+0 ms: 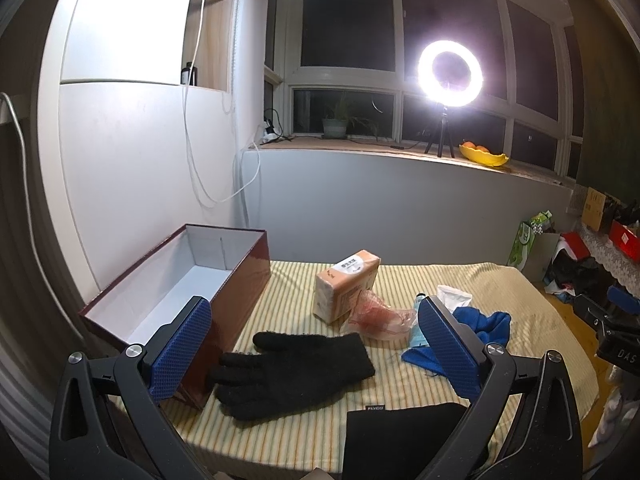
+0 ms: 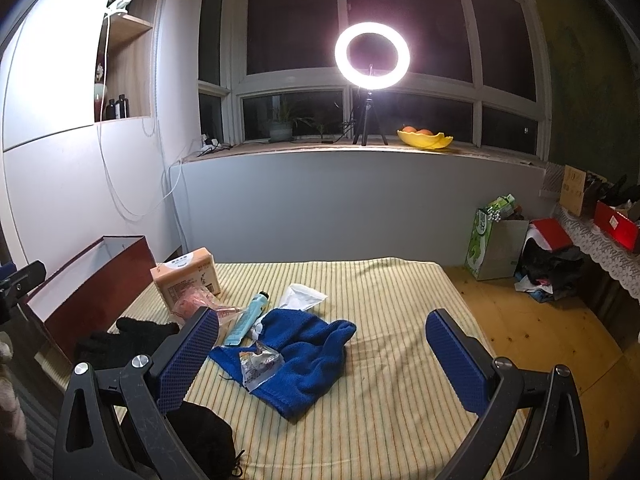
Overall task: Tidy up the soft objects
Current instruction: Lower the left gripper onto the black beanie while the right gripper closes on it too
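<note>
The dark red box (image 1: 224,280) at the left edge of the striped bedcover (image 2: 380,280) stands open with its white inside bare, so the sorting looks unstarted. Everything soft lies loose on the cover: the blue knit cloth (image 2: 312,356) mid-cover, the black glove (image 1: 296,372) beside the box near the front edge, the orange tissue pack (image 1: 346,284) toward the far edge. The left gripper (image 1: 316,356) and right gripper (image 2: 324,364) hover above with fingers apart, holding nothing.
</note>
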Demonstrator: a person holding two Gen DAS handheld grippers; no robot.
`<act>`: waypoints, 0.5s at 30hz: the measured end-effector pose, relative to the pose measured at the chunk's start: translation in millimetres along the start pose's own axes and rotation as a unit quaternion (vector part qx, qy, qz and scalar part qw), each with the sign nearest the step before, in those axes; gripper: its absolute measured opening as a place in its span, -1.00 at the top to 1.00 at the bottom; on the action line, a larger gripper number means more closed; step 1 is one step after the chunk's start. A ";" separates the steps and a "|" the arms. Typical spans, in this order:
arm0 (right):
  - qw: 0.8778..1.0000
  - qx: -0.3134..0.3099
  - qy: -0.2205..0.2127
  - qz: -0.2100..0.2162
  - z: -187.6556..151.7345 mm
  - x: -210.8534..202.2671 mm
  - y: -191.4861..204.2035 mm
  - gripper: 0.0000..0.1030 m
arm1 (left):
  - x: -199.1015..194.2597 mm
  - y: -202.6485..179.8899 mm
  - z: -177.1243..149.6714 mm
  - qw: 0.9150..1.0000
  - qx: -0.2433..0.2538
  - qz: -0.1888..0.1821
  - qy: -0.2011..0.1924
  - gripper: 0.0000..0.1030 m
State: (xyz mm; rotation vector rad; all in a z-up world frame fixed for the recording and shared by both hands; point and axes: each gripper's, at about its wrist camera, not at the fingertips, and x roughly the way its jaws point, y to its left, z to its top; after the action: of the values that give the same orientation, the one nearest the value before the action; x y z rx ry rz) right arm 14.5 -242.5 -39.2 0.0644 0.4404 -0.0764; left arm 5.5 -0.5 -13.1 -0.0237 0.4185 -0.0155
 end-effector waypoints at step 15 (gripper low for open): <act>0.997 0.000 0.066 0.047 -13.3 22.9 -0.4 -0.98 | 17.2 18.3 -27.0 0.998 -0.012 0.002 0.066 -0.99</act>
State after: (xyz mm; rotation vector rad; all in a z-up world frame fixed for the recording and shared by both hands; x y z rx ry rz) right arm 29.5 -243.2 -61.0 0.0914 0.5681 0.0209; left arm 10.4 17.0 -45.2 -0.0465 0.5502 -0.0086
